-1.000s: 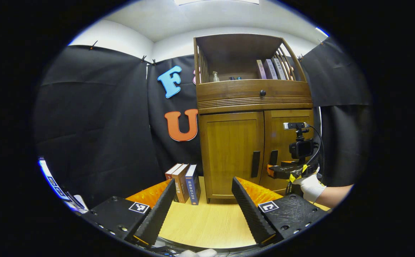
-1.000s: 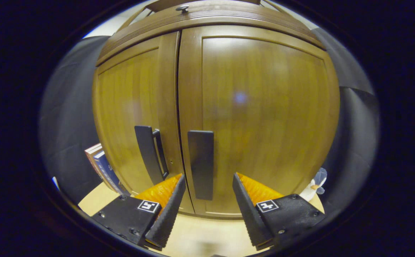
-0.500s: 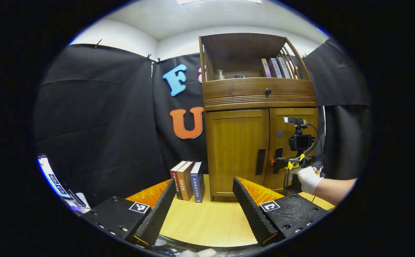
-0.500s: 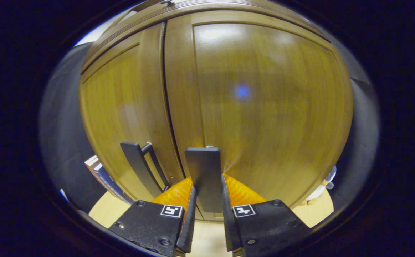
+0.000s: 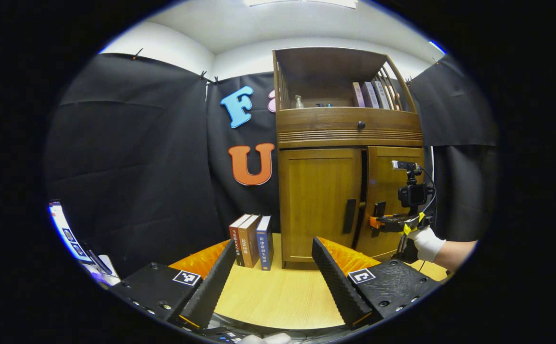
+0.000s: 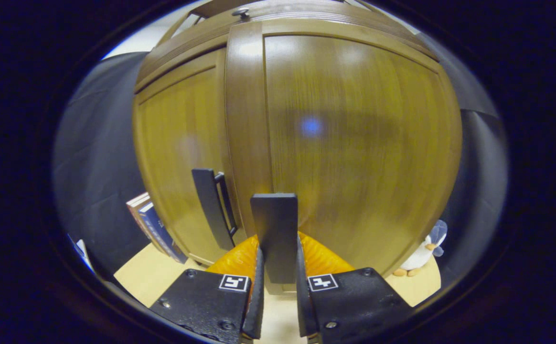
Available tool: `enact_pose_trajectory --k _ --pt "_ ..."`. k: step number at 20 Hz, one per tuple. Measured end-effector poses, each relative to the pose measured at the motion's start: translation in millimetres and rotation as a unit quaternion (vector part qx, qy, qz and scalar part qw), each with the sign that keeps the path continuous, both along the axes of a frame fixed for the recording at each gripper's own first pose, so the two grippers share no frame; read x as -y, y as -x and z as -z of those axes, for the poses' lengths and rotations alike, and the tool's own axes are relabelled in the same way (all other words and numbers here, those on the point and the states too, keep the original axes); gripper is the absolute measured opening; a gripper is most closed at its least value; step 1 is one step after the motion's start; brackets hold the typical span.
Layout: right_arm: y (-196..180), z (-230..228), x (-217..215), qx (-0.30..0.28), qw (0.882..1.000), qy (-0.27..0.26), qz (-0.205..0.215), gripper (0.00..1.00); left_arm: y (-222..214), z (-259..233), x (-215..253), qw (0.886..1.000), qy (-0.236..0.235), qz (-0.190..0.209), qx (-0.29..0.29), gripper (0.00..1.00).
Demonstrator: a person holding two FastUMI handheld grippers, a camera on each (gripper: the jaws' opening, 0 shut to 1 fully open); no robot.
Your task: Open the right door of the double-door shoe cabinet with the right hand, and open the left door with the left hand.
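The wooden shoe cabinet (image 5: 349, 138) stands at the back of the table. Its left door (image 5: 318, 200) is closed, and the dark handle (image 5: 349, 216) on it is untouched. The right door (image 5: 395, 184) stands slightly ajar, with a dark gap along its inner edge. My right gripper (image 6: 278, 253) is shut on the right door's dark handle (image 6: 274, 224), both fingers pressing its sides. A gloved hand (image 5: 425, 242) holds that gripper (image 5: 379, 222) in the left gripper view. My left gripper (image 5: 273, 243) hangs open over the table, well short of the cabinet.
Three books (image 5: 251, 239) stand upright left of the cabinet on the light wooden table (image 5: 278, 291). A small penguin toy (image 6: 421, 255) sits right of the cabinet. The open top shelf holds more books (image 5: 371, 93), above a drawer knob (image 5: 361, 125).
My right gripper shut on the right door's handle and drew it back, so that door has come slightly ajar. The left gripper has stayed open and hardly moved.
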State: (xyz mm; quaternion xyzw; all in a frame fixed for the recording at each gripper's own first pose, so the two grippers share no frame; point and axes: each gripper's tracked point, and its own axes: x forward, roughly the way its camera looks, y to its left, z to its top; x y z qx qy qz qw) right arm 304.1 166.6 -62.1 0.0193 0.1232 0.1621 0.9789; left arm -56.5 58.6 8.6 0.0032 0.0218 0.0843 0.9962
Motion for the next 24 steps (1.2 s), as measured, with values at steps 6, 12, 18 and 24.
enact_pose_trajectory --k 6,12,18,24 --pt "2.9 -2.9 4.4 0.004 1.000 -0.006 -0.005 0.32 -13.3 -5.1 26.0 0.998 -0.004 0.060 0.005 0.96" --pt "1.1 -13.9 4.9 0.002 0.999 -0.016 0.028 0.32 -28.3 -2.3 52.4 0.994 -0.007 0.111 0.005 0.96" --pt "8.4 -22.7 10.6 0.002 0.998 -0.026 0.062 0.27 -33.8 0.3 75.1 0.990 -0.012 0.144 0.007 0.96" --pt "22.1 -19.3 43.9 -0.002 0.995 -0.034 0.089 0.20 -38.8 4.6 84.0 0.987 -0.011 0.159 0.003 0.96"
